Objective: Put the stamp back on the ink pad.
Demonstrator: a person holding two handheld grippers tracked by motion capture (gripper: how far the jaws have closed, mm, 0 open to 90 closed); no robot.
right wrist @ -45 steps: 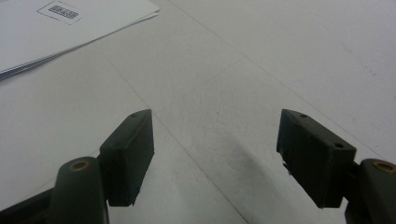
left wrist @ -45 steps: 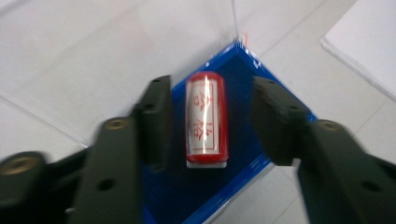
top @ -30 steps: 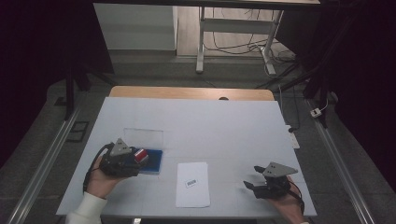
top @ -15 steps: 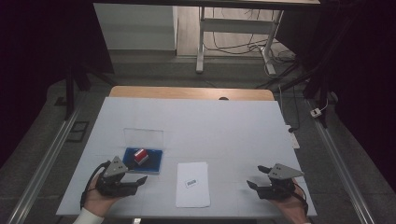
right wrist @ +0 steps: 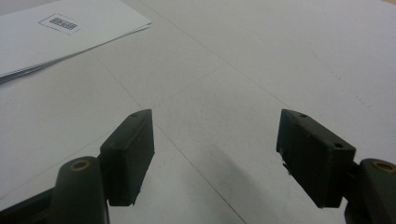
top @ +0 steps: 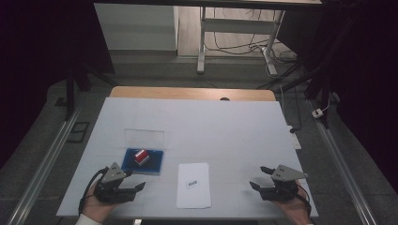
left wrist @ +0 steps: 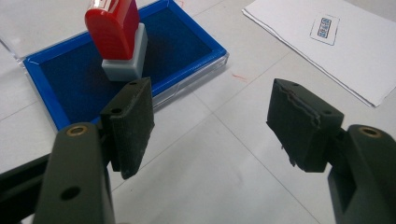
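The left tongs [top: 136,187] rest low at the worktop's [top: 225,126] near left edge, jaws spread with nothing between them, just short of the blue ink pad [top: 143,160] on which the red stamp [top: 141,156] stands upright. Right of the pad lies the paper [top: 194,185] with a small printed label. At the near right, the right tongs [top: 258,178] are spread too, over bare worktop.

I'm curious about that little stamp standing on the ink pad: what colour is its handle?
Red, on a grey base; the stamp shows best in the left gripper view.
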